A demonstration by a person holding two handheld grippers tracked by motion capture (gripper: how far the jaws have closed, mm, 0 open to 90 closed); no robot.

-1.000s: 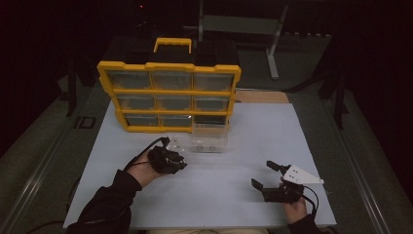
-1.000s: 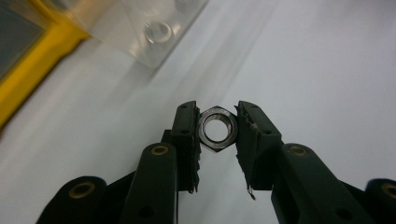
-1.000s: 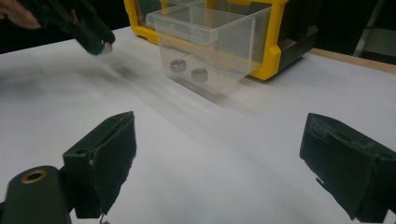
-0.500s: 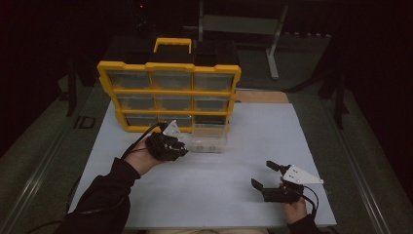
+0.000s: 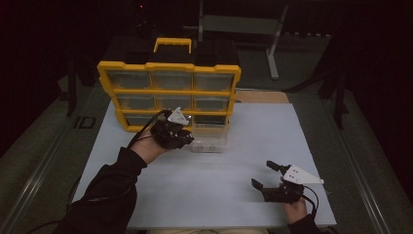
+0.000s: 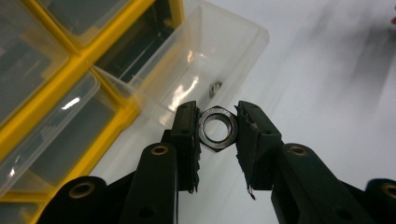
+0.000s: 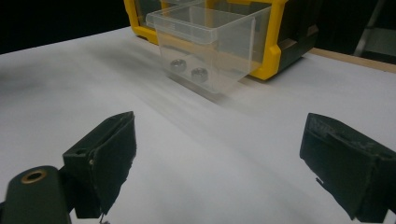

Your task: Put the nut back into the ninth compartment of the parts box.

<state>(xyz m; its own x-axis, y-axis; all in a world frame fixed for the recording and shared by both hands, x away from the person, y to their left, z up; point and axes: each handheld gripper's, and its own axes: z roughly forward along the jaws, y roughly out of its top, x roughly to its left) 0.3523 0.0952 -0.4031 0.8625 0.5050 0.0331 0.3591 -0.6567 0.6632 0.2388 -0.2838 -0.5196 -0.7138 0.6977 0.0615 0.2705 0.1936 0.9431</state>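
Lifted since before, left tool point(image 6: 217, 133) pinches one nut point(image 6: 217, 128) — two nuts point(image 7: 187, 67) in drawer point(image 7: 212, 44).

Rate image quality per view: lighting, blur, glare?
High view: dim, dark surround, white table lit, slightly soft. Left gripper view: hex nut sharp between the pads, glare on clear bin. Right gripper view: streaky motion blur across the table, open right gripper fairly crisp.

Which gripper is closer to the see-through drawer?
Left. The left gripper, holding a nut, hovers right beside the drawer. The right gripper rests open, far off near the table's front edge.
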